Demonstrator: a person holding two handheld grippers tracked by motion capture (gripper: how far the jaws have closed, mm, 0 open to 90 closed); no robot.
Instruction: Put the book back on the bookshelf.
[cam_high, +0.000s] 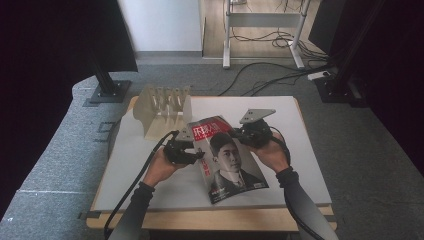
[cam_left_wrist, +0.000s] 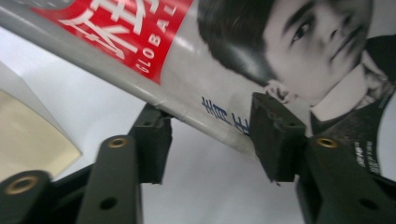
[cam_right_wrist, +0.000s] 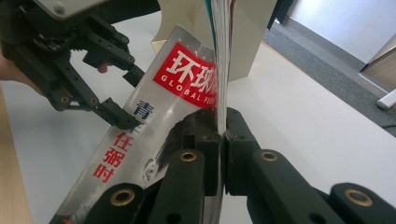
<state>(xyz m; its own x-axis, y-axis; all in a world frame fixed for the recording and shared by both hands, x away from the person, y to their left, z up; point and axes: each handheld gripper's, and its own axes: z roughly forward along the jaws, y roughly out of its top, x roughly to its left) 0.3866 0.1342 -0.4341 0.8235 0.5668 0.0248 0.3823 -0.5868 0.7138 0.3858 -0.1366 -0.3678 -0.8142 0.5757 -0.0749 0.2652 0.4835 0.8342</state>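
A: Which step is this?

B: The magazine is being raised off the table, its lower edge near the front, the top toward the rack. The right gripper is clamping its page edge, jaws tight together on the paper.

A: And the left gripper?

B: Its jaws are standing about half open astride the spine edge, one above the cover, one below. Whether the pads are pressing yet is unclear; they look just short of a grip.

A: What is the next move calling for?

B: Probably the left jaws pinching the spine firmly, then both hands carrying the magazine upright toward a rack slot, keeping the cover from sagging.
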